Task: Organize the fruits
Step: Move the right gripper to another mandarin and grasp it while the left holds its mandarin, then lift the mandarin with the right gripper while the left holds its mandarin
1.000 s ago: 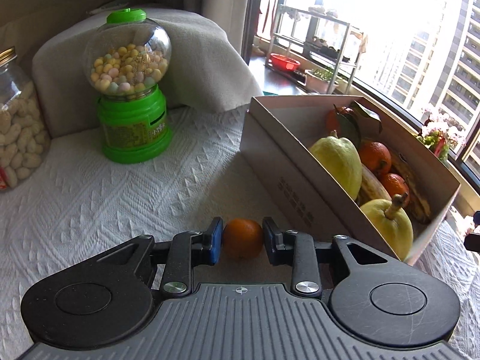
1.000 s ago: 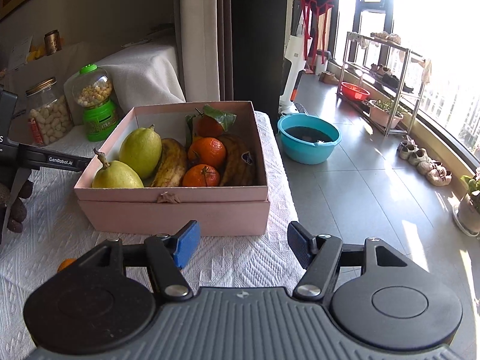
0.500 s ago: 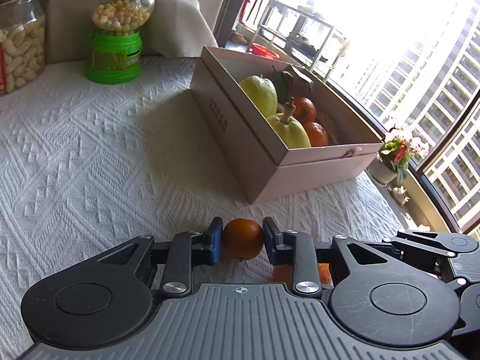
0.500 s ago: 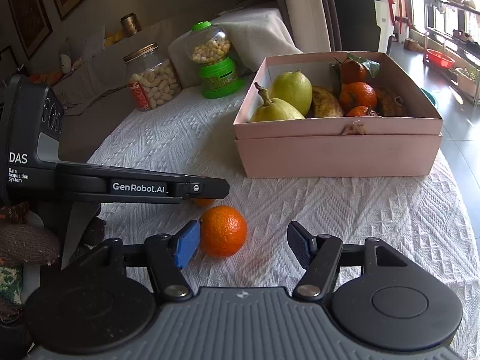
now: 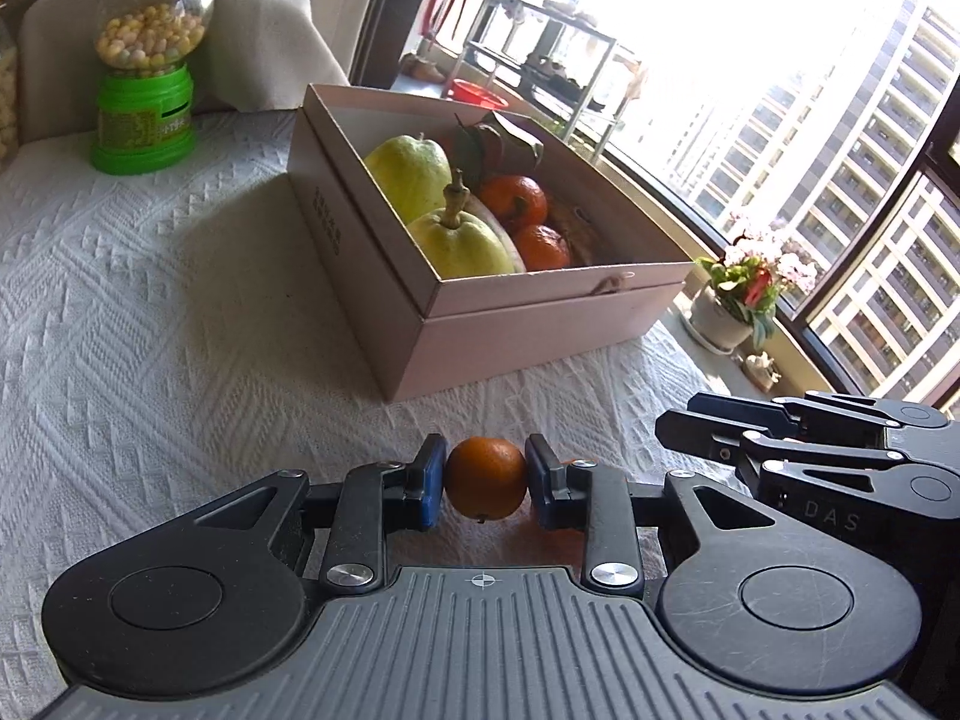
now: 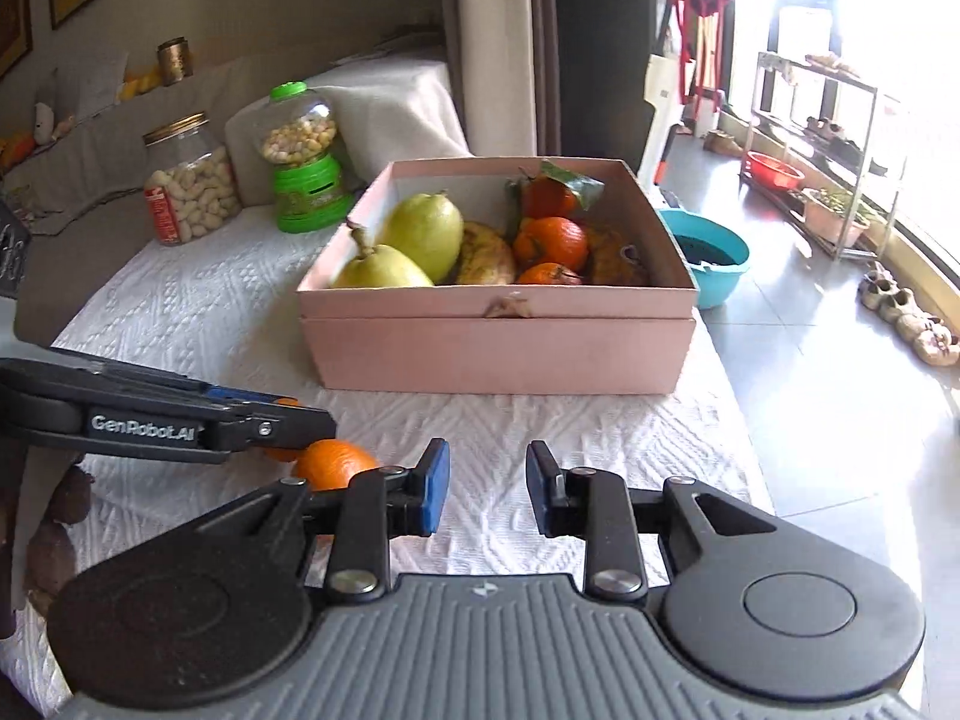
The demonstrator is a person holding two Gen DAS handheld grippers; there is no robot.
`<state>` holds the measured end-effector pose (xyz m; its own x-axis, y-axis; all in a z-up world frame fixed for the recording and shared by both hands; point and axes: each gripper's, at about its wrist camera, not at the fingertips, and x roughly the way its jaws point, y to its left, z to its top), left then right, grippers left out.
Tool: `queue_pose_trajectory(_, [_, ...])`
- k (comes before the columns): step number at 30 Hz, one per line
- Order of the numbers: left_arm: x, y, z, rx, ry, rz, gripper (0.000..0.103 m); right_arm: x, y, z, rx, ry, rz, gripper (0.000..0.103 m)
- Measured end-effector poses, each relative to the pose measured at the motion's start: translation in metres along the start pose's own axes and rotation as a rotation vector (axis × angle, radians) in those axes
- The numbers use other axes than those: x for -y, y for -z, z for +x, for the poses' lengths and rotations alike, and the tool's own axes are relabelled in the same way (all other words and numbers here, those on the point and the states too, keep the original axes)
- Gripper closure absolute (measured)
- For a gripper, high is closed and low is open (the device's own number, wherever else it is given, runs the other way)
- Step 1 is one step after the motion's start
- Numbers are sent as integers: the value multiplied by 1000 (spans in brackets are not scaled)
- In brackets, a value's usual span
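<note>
My left gripper (image 5: 485,476) is shut on a small orange (image 5: 485,489), just above the white tablecloth and in front of the pink box (image 5: 540,330). The box (image 6: 498,354) holds two green pears (image 6: 420,234), oranges (image 6: 552,243) and bananas. My right gripper (image 6: 487,486) points at the box front, its jaws closing to a narrow gap with nothing between them. A second orange (image 6: 336,462) lies on the cloth left of its left finger (image 6: 435,480). In the right wrist view the left gripper (image 6: 312,420) reaches in from the left.
A green candy dispenser (image 5: 144,60) and a jar of nuts (image 6: 189,186) stand behind the box on the left. The table ends right of the box, above a teal basin (image 6: 714,264) on the floor. A flower pot (image 5: 726,312) sits by the window.
The right gripper's jaws have narrowed, and the loose orange that lay between them is now outside its left finger. The left gripper has shifted sideways with its orange, nearer the right gripper.
</note>
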<state>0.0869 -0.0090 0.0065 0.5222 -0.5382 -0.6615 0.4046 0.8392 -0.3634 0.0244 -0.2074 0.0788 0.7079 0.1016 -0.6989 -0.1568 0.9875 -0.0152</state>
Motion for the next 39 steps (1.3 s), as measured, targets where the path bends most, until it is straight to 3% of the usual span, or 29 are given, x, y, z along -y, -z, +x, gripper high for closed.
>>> queue_pose_trajectory(4, [12, -1, 5, -15, 15, 23, 70, 22, 4, 1, 0, 60, 58, 75])
queue_pose_trajectory(10, [24, -7, 6, -14, 15, 53, 70, 24, 10, -9, 23, 35, 69, 75])
queue_pose_trajectory(20, [20, -10, -8, 35, -85, 91, 70, 1, 11, -14, 13, -72, 30, 56])
queue_pose_trajectory(29, [16, 0, -4, 9, -61, 98, 70, -28, 13, -5, -20, -172, -77, 40])
queue_pose_trajectory(32, [16, 2, -4, 11, -48, 91, 70, -33, 16, -5, -26, -203, -104, 46])
queue_pose_trajectory(36, [16, 3, -5, 27, -29, 76, 70, -28, 17, -14, -25, -263, -102, 75])
queue_pose_trajectory(39, [17, 3, -6, 36, -10, 69, 70, -20, 18, -18, -27, -265, -90, 77])
